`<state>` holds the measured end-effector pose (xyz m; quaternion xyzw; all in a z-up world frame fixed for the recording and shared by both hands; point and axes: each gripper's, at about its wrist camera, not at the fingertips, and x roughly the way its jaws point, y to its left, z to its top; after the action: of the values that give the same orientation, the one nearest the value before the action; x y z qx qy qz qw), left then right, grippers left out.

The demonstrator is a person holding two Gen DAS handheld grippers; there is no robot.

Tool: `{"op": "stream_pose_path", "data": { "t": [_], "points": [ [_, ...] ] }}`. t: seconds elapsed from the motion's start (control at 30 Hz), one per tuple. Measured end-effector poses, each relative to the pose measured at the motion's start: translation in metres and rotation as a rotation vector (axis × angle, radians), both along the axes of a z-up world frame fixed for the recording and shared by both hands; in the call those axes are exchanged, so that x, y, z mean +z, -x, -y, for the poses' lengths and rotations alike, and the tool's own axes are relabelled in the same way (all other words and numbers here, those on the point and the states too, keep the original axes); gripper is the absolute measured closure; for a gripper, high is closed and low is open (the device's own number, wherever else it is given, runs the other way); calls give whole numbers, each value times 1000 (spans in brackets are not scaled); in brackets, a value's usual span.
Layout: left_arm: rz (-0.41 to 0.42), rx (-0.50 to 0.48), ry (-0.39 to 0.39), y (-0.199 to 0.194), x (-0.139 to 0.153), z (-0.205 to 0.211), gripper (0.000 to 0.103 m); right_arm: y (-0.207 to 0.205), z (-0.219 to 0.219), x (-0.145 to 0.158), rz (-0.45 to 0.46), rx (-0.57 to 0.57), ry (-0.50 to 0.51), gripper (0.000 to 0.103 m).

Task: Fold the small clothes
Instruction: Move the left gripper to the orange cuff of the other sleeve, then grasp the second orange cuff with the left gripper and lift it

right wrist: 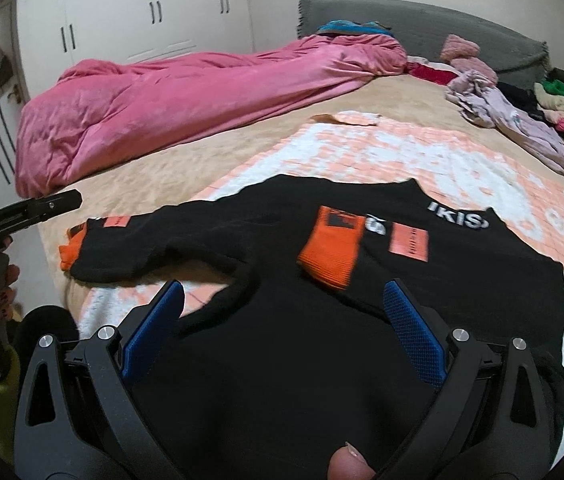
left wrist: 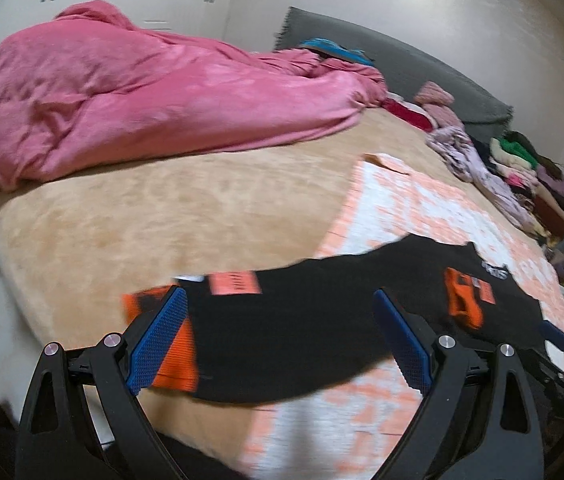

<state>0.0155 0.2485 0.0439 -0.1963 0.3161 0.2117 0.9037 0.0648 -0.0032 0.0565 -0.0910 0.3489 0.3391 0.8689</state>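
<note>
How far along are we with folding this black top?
Done: one sleeve lies folded across the black top, which is spread on the checked mat. In hand: nothing; left gripper and right gripper are open. Left: the other sleeve, then the body.

1 black top [right wrist: 282, 360] w/ 2 orange cuffs [right wrist: 332, 254]. 1 pink duvet [right wrist: 185, 96], 1 checked mat [right wrist: 422, 152], 1 clothes pile [right wrist: 562, 120], 2 grippers: left [left wrist: 277, 336], right [right wrist: 282, 328]. 1 grey headboard [right wrist: 422, 20].

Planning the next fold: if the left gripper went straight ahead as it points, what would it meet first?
Probably the black sweater spread between the open left gripper fingers, near its orange cuff; depth is unclear.
</note>
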Motion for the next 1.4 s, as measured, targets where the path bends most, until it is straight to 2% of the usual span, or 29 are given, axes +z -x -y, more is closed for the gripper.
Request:
{"op": "stream_pose_path", "data": {
  "t": [0.27, 0.5, 0.63, 0.7, 0.83, 0.87, 0.9, 0.93, 1.0, 1.07, 1.1, 1.23, 1.4],
  "points": [
    [-13, 125, 56, 34, -15, -58, 10, 9, -35, -2, -1, 55, 30, 9],
    [-41, 161, 107, 51, -35, -84, 10, 22, -71, -8, -3, 120, 68, 9],
    [-35, 122, 215, 50, -53, -87, 12, 30, -88, -11, -5, 151, 84, 9],
    [-44, 101, 240, 44, -60, -85, 22, 34, -94, -13, -10, 164, 89, 9],
    [-67, 96, 254, 33, -71, -81, 23, 37, -94, -16, -9, 172, 104, 9],
    [-64, 97, 258, 30, -72, -80, 30, 37, -92, -17, -10, 168, 106, 9],
    [-63, 99, 263, 29, -74, -80, 44, 36, -89, -18, -14, 160, 106, 9],
    [-63, 101, 268, 26, -75, -80, 49, 35, -86, -19, -18, 152, 106, 9],
    [-69, 100, 261, 19, -76, -77, 69, 32, -78, -20, -28, 128, 98, 9],
    [-52, 95, 270, 14, -76, -76, 83, 29, -68, -20, -36, 106, 88, 9],
    [-35, 90, 273, 13, -75, -76, 86, 27, -59, -21, -42, 88, 83, 9],
    [46, 59, 264, 10, -52, -72, 88, 17, -31, -26, -65, 27, 75, 9],
    [145, -11, 248, -2, -1, -57, 88, -1, 8, -27, -85, -67, 48, 9]
  ]
}}
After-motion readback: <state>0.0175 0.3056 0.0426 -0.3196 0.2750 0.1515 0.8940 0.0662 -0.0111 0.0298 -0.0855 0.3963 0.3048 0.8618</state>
